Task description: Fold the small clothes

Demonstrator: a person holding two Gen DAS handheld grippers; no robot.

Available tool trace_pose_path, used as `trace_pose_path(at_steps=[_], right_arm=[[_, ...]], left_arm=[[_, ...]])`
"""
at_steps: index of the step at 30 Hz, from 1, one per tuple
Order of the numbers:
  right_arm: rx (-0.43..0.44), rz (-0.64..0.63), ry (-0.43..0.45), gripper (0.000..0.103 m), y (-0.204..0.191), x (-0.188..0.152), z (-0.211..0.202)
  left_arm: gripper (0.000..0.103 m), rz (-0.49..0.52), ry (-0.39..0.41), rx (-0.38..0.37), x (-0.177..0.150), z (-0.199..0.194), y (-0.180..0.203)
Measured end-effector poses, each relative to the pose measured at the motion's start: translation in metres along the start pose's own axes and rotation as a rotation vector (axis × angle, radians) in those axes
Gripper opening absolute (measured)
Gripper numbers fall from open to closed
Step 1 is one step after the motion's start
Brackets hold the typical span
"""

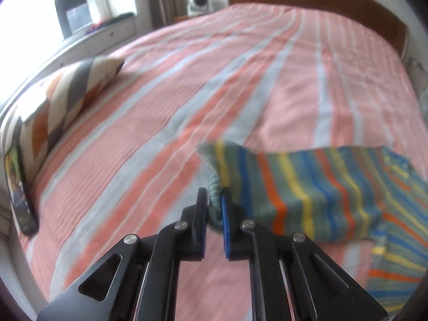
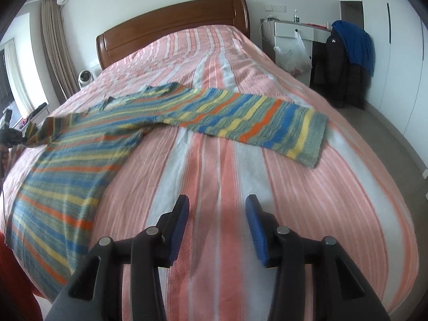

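A striped knit sweater [image 2: 88, 144] in blue, green, yellow and orange lies spread on the bed [image 2: 214, 176], body toward the left, one sleeve [image 2: 256, 120] stretched out to the right. My left gripper [image 1: 214, 196] is shut on the cuff of the other sleeve [image 1: 302, 190] and holds it lifted off the bedspread. The left gripper also shows small at the left edge of the right wrist view [image 2: 12, 136]. My right gripper [image 2: 217, 204] is open and empty, hovering over bare bedspread in front of the sweater.
A patterned pillow [image 1: 64, 99] and a dark tablet [image 1: 18, 187] lie at the bed's left side. A wooden headboard [image 2: 171, 24] stands at the far end. A white desk [image 2: 294, 34] and a chair with dark clothes [image 2: 345, 61] stand right of the bed.
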State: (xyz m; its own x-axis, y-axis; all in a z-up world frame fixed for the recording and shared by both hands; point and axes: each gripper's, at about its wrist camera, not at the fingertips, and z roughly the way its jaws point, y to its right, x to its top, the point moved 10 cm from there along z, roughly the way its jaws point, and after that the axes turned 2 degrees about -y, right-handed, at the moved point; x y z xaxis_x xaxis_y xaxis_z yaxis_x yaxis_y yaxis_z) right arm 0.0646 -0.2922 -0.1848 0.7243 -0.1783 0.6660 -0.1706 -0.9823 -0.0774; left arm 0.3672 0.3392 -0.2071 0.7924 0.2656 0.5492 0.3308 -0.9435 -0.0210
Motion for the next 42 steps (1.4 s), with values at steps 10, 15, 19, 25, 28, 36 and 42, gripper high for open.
trace_pose_path(at_steps=[10, 15, 19, 25, 28, 36, 42], right_arm=[[-0.037, -0.031, -0.012, 0.047, 0.002, -0.005, 0.009], [-0.041, -0.037, -0.014, 0.048, 0.002, -0.005, 0.013], [-0.038, -0.036, -0.014, 0.048, 0.003, -0.005, 0.014], [-0.04, -0.042, -0.014, 0.049, 0.003, -0.004, 0.015], [-0.035, -0.056, -0.025, 0.058, 0.005, -0.002, 0.012], [0.281, -0.081, -0.191, 0.059, -0.053, -0.018, -0.045], [0.462, -0.089, -0.428, 0.058, -0.121, -0.09, -0.042]], left_arm=[[0.006, -0.112, -0.03, -0.011, -0.029, 0.024, -0.031], [0.006, -0.148, -0.04, -0.011, -0.032, 0.033, -0.036], [0.007, -0.15, -0.056, 0.0, -0.034, 0.036, -0.035], [0.043, -0.156, -0.044, -0.013, -0.037, 0.016, -0.046], [0.068, -0.058, 0.006, -0.088, -0.052, -0.031, -0.042], [0.086, 0.392, -0.247, -0.477, -0.246, -0.144, 0.045], [0.077, 0.466, -0.249, -0.447, -0.304, -0.14, 0.069]])
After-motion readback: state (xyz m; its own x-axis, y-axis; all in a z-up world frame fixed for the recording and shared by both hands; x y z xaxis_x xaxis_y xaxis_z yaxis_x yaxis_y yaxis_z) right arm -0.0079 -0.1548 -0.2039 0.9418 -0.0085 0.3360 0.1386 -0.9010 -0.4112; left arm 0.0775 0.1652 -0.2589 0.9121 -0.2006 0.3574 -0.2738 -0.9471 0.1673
